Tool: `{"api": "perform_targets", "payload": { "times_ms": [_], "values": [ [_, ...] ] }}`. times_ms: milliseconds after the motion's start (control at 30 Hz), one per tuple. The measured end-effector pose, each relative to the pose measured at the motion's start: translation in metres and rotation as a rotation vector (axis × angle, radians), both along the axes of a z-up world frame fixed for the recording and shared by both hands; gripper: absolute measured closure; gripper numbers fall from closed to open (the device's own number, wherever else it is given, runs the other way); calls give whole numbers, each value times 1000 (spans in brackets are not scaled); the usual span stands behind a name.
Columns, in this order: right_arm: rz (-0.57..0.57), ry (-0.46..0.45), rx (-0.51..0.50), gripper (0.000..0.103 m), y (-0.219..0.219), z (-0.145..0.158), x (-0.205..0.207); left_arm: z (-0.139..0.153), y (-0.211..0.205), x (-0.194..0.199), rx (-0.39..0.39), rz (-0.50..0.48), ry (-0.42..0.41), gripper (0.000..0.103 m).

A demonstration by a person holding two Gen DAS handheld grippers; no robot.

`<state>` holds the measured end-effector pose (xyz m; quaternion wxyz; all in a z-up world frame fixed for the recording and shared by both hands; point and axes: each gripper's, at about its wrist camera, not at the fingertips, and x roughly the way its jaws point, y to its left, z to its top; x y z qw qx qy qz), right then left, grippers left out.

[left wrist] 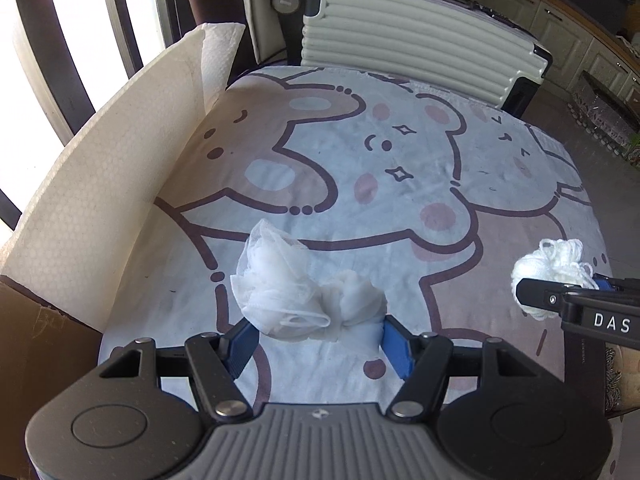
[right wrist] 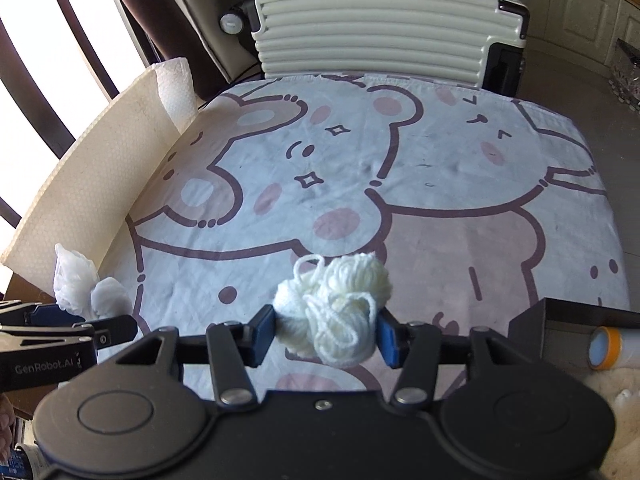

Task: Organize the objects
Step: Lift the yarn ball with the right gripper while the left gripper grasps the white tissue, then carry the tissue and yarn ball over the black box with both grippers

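My left gripper (left wrist: 316,340) is shut on a white mesh bath puff (left wrist: 296,292), held between its blue pads above the near edge of the cartoon-bear cloth (left wrist: 400,168). My right gripper (right wrist: 326,332) is shut on a ball of cream-white yarn (right wrist: 340,308), also over the cloth's near edge. In the left wrist view the right gripper (left wrist: 560,296) shows at the far right with the yarn (left wrist: 556,264). In the right wrist view the left gripper (right wrist: 80,328) shows at the far left with the puff (right wrist: 84,284).
A white honeycomb foam sheet (left wrist: 104,184) stands along the cloth's left side, inside a cardboard box (left wrist: 36,360). A ribbed cream suitcase (left wrist: 416,44) lies beyond the far edge. A dark box (right wrist: 576,316) and a tape roll (right wrist: 606,348) sit at the right.
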<state>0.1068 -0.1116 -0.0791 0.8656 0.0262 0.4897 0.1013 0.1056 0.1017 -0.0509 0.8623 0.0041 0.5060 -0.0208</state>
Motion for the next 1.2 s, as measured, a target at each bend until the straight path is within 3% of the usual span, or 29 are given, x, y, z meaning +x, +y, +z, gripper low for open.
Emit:
{"api": "perform_targets", "payload": {
  "times_ms": [700, 1200],
  "values": [
    [-51, -124, 8, 50, -44, 40, -37, 31, -36, -14, -9, -4, -86, 36],
    [-170, -146, 5, 50, -112, 52, -65, 34, -100, -23, -21, -108, -103, 36]
  ]
}}
